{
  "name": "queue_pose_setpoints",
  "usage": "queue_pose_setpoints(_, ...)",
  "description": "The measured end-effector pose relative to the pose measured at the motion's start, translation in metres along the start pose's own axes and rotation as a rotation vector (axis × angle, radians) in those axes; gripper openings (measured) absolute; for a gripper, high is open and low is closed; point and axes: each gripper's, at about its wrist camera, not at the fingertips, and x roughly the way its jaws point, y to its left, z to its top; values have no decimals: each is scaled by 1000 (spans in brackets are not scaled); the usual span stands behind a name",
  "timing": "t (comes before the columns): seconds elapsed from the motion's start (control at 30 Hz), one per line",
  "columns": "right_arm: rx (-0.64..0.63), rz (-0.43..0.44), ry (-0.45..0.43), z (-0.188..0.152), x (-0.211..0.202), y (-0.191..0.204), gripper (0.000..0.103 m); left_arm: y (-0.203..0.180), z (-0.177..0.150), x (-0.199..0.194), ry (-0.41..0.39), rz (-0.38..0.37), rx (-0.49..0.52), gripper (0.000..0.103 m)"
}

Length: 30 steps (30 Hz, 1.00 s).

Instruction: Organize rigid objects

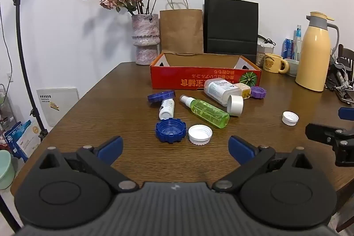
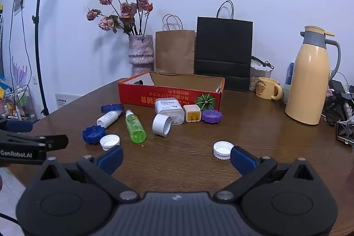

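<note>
Caps, bottles and small containers lie scattered on the table (image 1: 124, 90) in front of the red box (image 1: 205, 79), which stands open-topped and looks empty from here, so it reads as the likely place to collect them. Your left gripper (image 1: 176, 148) hangs low with its jaws wide and nothing between them, and the blue cap (image 1: 170, 130) and a white cap (image 1: 200, 134) sit just ahead of its fingers. Your right gripper (image 2: 177, 157) is likewise spread wide and empty; the lone white cap (image 2: 223, 150) lies just beside its right finger, well apart from the main cluster.

Further on, the green bottle (image 1: 206, 111) lies on its side between the white bottle (image 1: 167, 108) and the tape roll (image 1: 235, 104), with the clear jar (image 1: 218, 90) and the purple cap (image 1: 257, 92) close against the box wall.

Nothing seems sorted yet. Because the caps are low and flat, you will probably need to bring the fingers right down to the tabletop to catch a rim. The lying bottle may roll if nudged from the side.
</note>
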Motion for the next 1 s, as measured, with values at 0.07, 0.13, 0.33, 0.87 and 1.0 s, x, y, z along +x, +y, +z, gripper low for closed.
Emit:
queue_pose_setpoints(0.07,4,2,-1,0,0,0,103,0,0,-1,-2,-11,0,103)
queue_pose_setpoints(0.13,4,2,-2,0,-1,0,103,1,-1,-3,-7,-23,2,103)
queue_pose_setpoints(0.33,6,2,-2,-1,-1,-1,103,6,-3,-9,-13,-47,13,103)
queue_pose_setpoints(0.87,9,2,-3,-2,-2,-2,103,0,-1,-1,-1,6,13,103)
queue_pose_setpoints(1.0,9,1,-3,-2,-2,-2,103,-1,-1,-1,0,6,13,103)
